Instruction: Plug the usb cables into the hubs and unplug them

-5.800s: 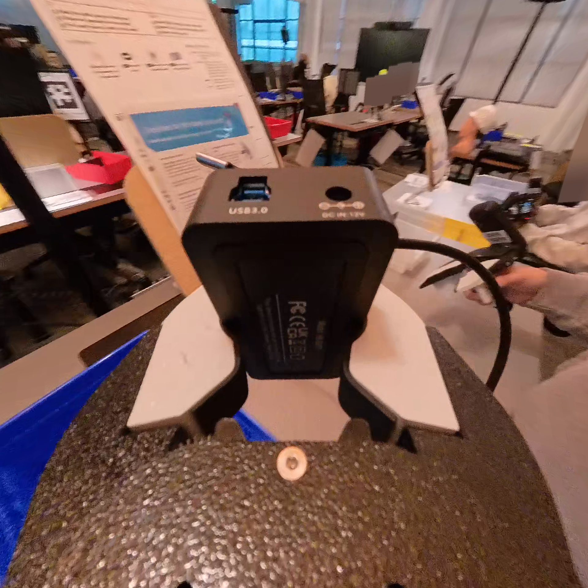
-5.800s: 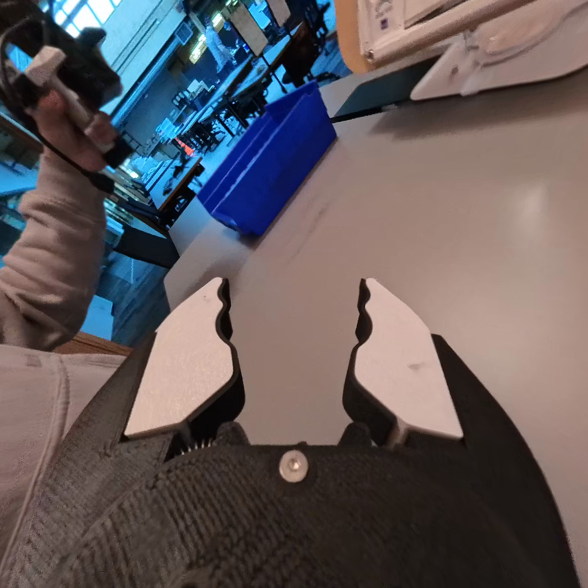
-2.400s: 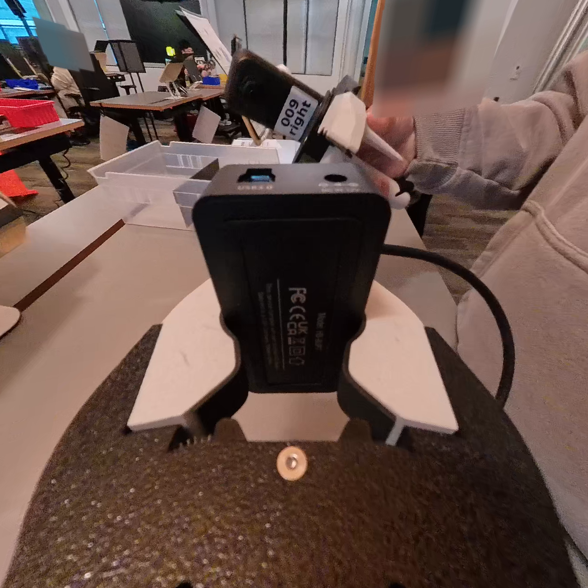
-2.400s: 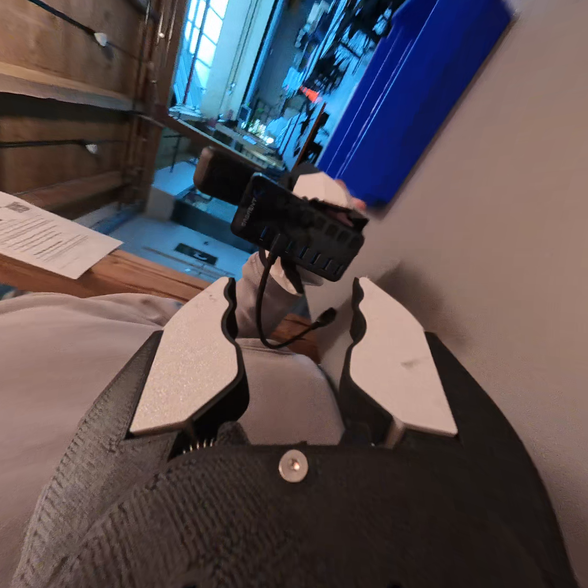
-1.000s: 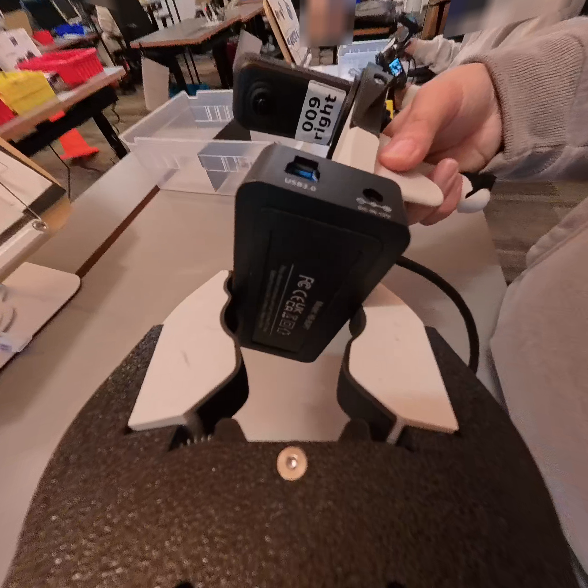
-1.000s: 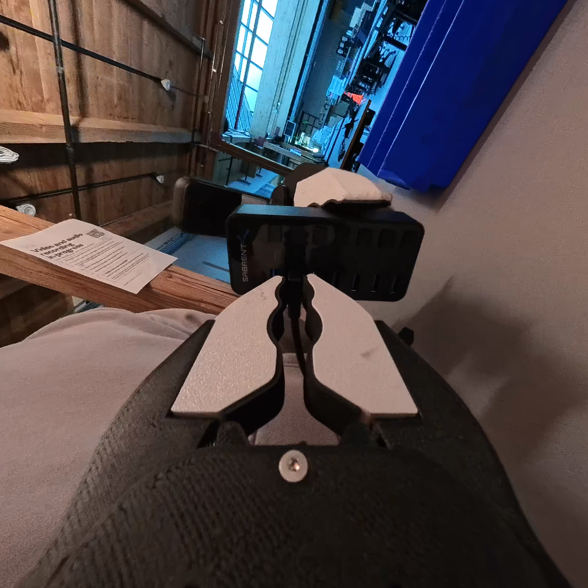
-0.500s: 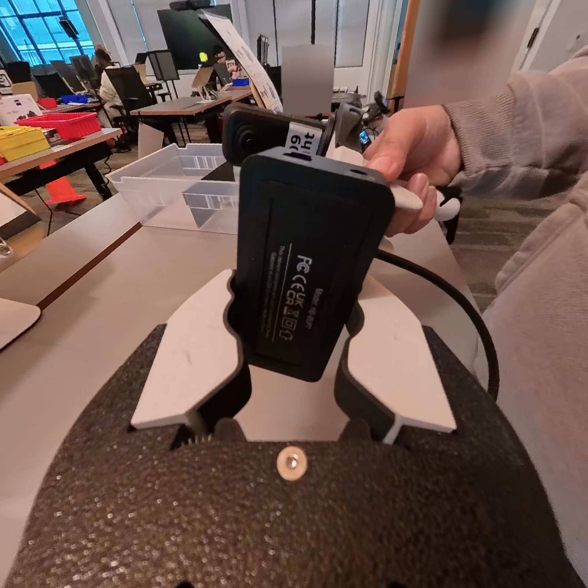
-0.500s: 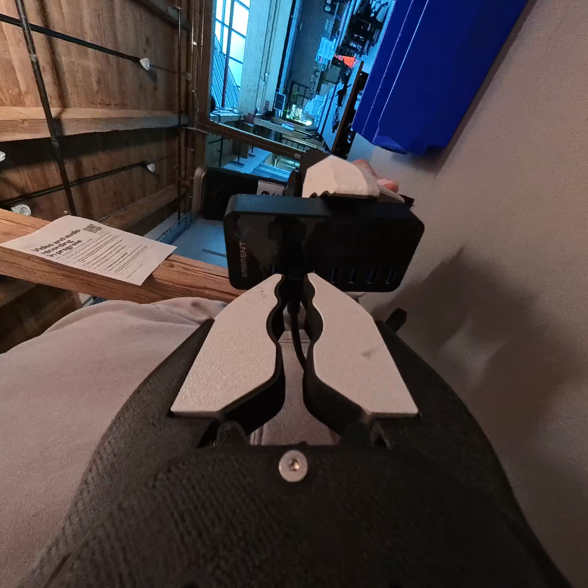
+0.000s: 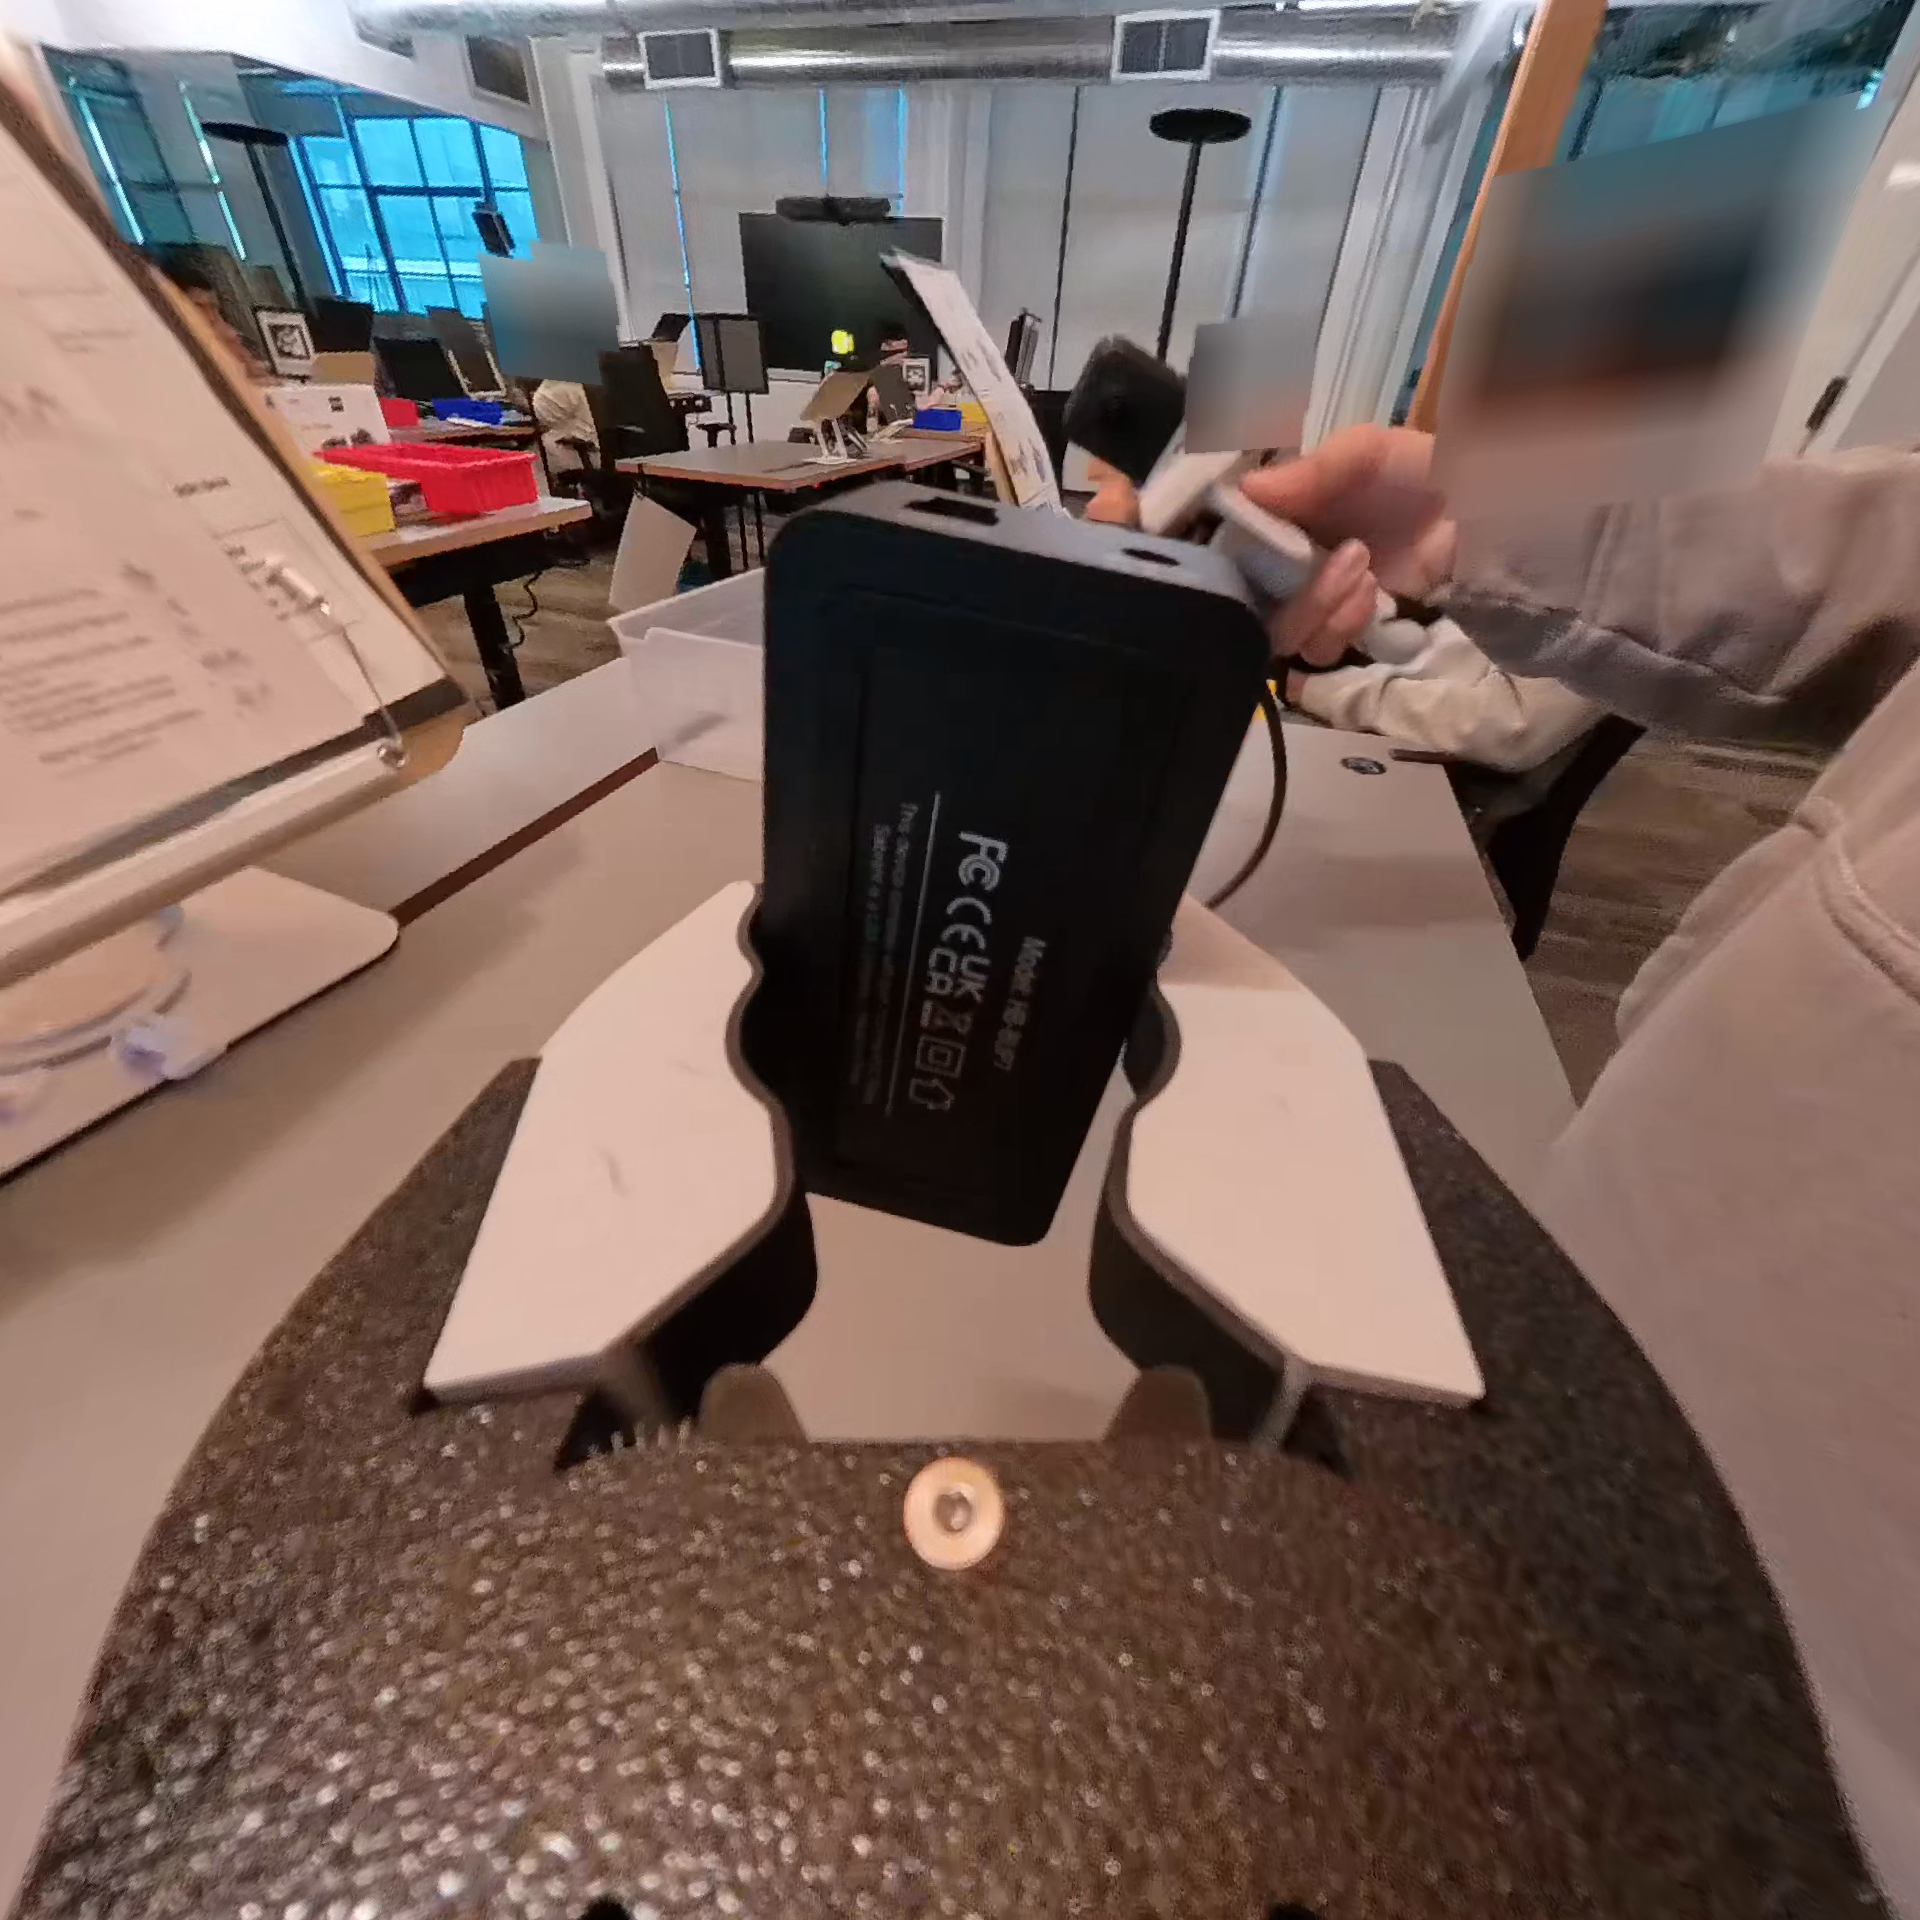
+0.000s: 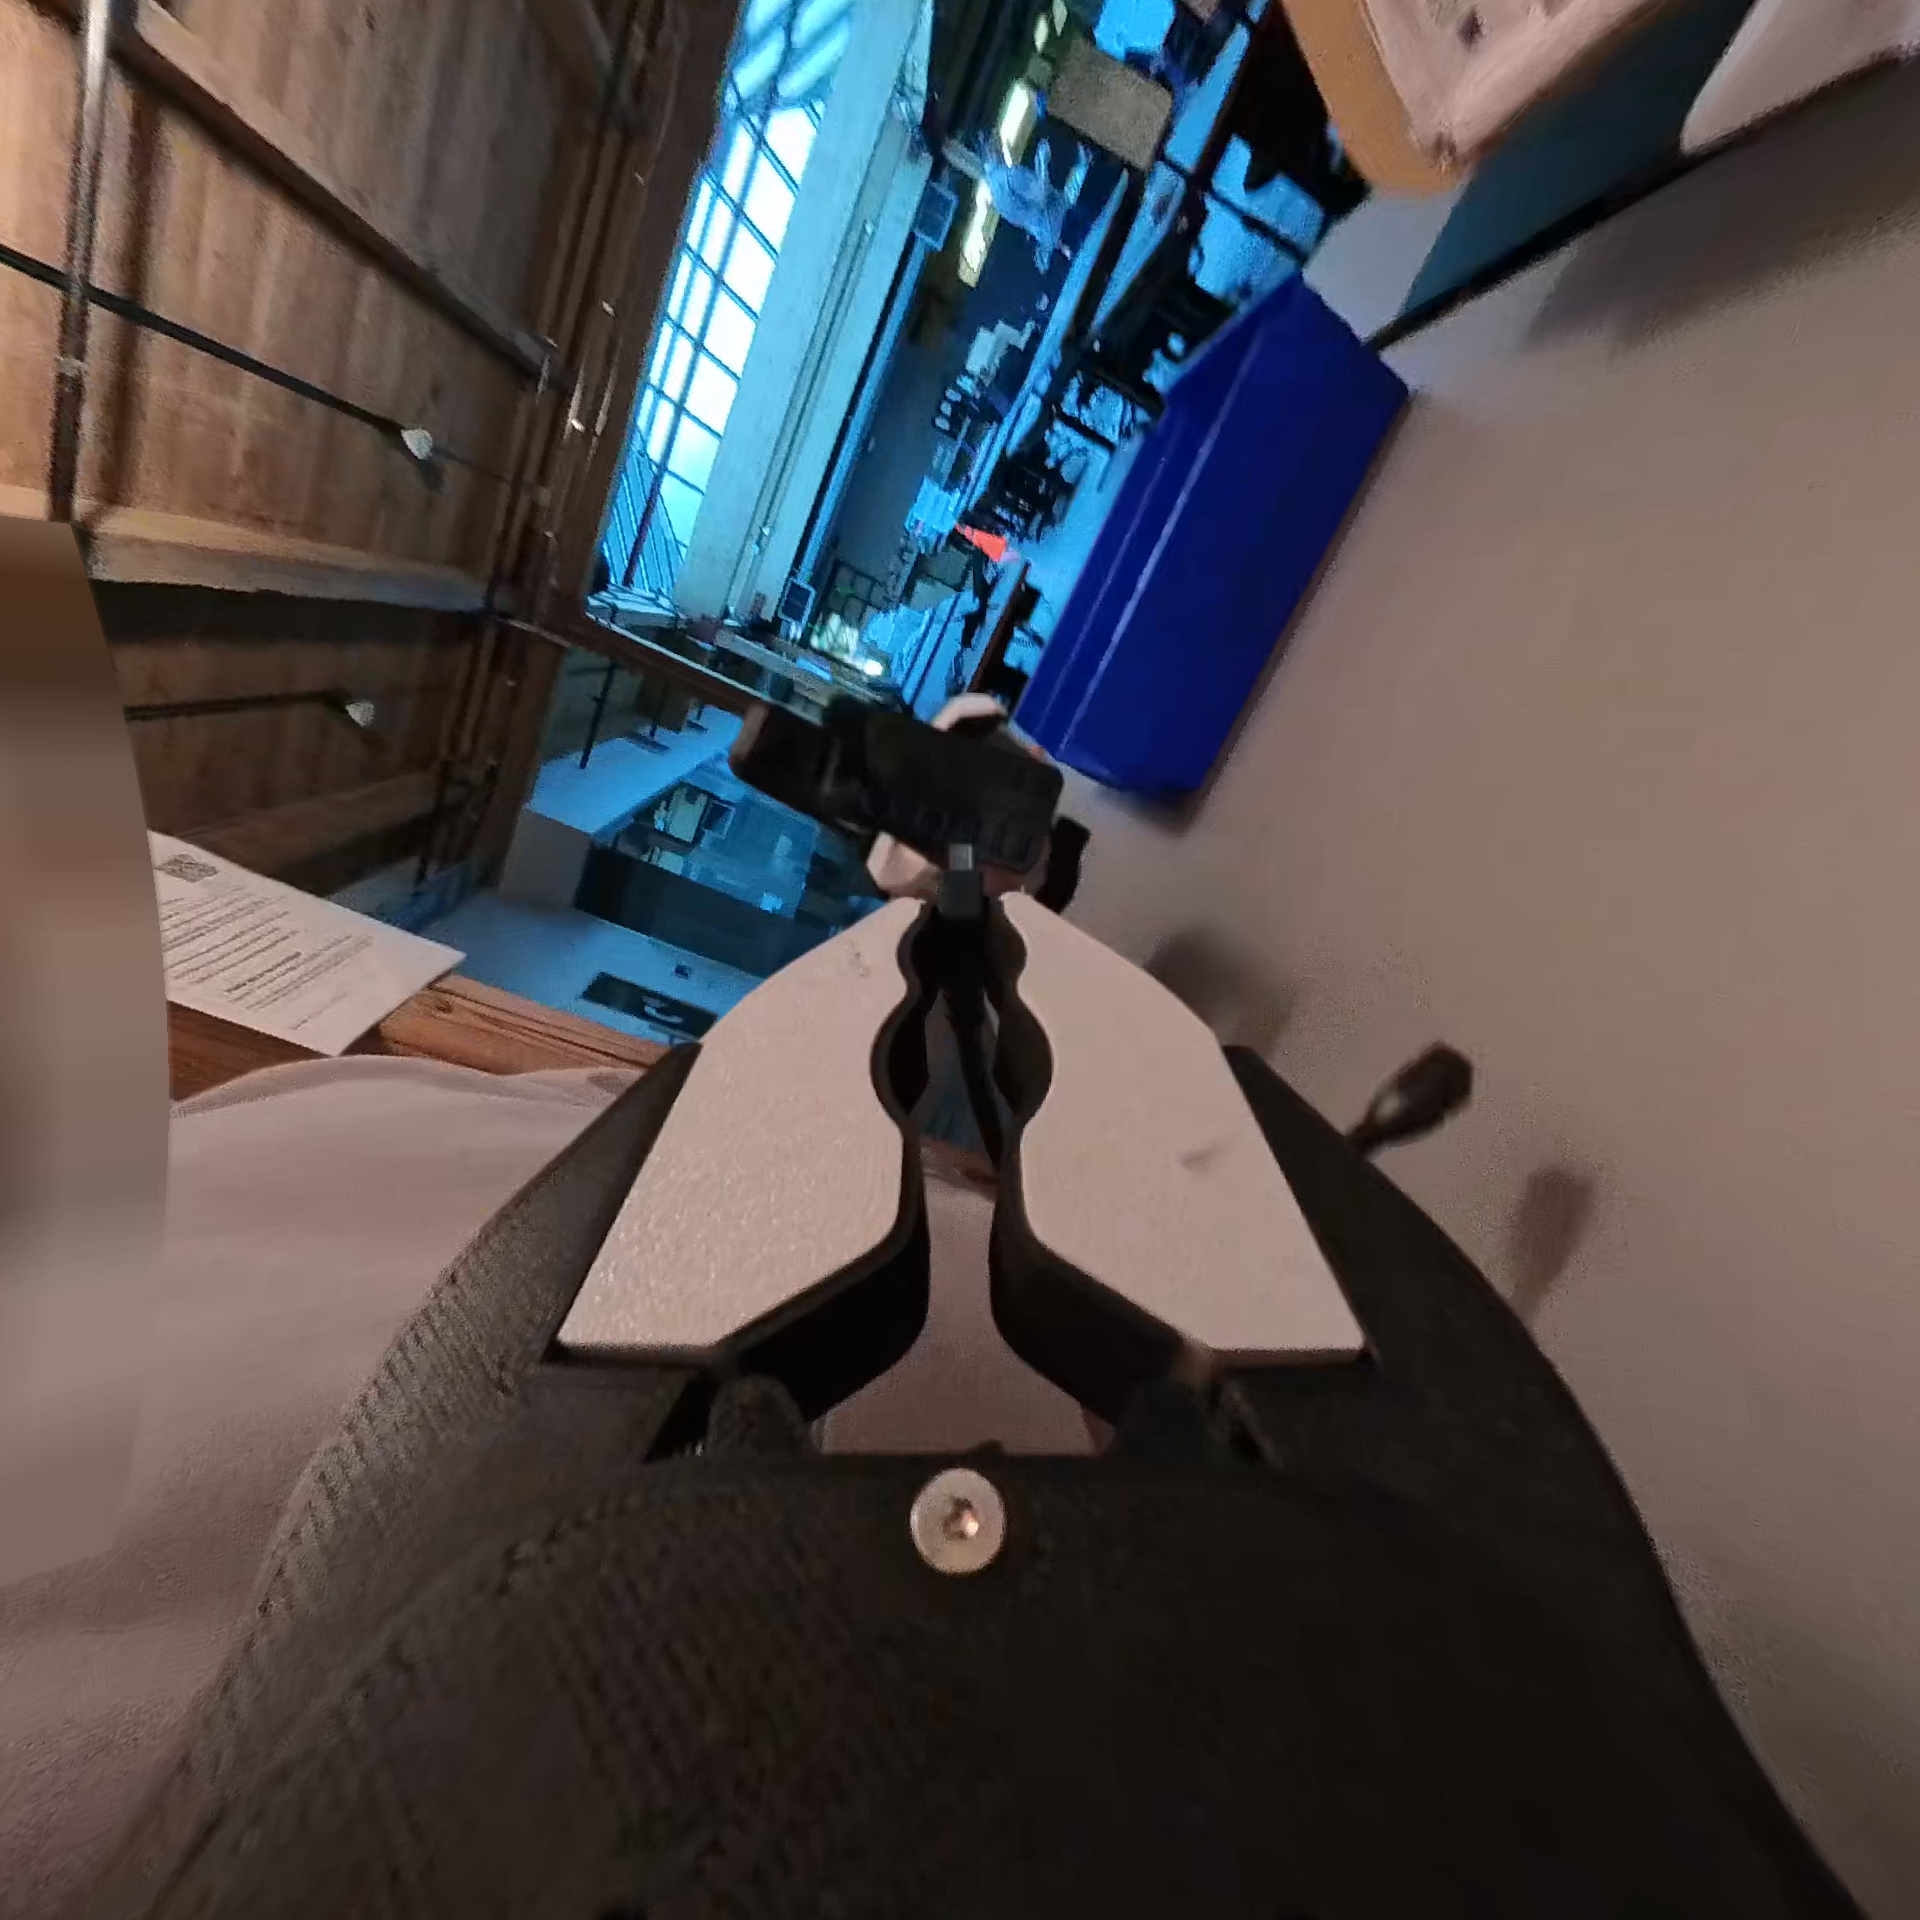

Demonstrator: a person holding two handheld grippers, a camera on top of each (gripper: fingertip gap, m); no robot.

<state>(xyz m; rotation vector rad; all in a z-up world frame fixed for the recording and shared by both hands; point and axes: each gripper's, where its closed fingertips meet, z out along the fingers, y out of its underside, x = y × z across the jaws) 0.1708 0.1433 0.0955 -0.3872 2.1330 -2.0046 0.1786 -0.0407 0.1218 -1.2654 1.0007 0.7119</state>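
Note:
My left gripper point(image 9: 961, 920) is shut on a black USB hub point(image 9: 987, 831) and holds it upright above the grey table point(image 9: 1351, 883). The hub's label side faces the camera. My right gripper point(image 10: 963, 920) is shut on a black USB cable point(image 10: 977, 1029) just behind its plug point(image 10: 961, 868). The plug's metal tip shows bare, a short way in front of the hub point(image 10: 904, 779). The cable's other connector point(image 10: 1423, 1081) hangs to the right. In the left wrist view the cable point(image 9: 1273, 790) curves out behind the hub, and a hand point(image 9: 1340, 540) holds the right gripper beyond it.
A blue bin point(image 10: 1195, 592) stands on the table behind the hub. A document stand point(image 9: 156, 623) is at the left and a clear plastic tray point(image 9: 696, 665) sits behind the hub. A person's grey sleeve point(image 9: 1714, 1039) fills the right side.
My right gripper closed on the cable at the hub, then drew back. The plug's tip now shows bare and the hub looks farther off. The left gripper kept holding the hub.

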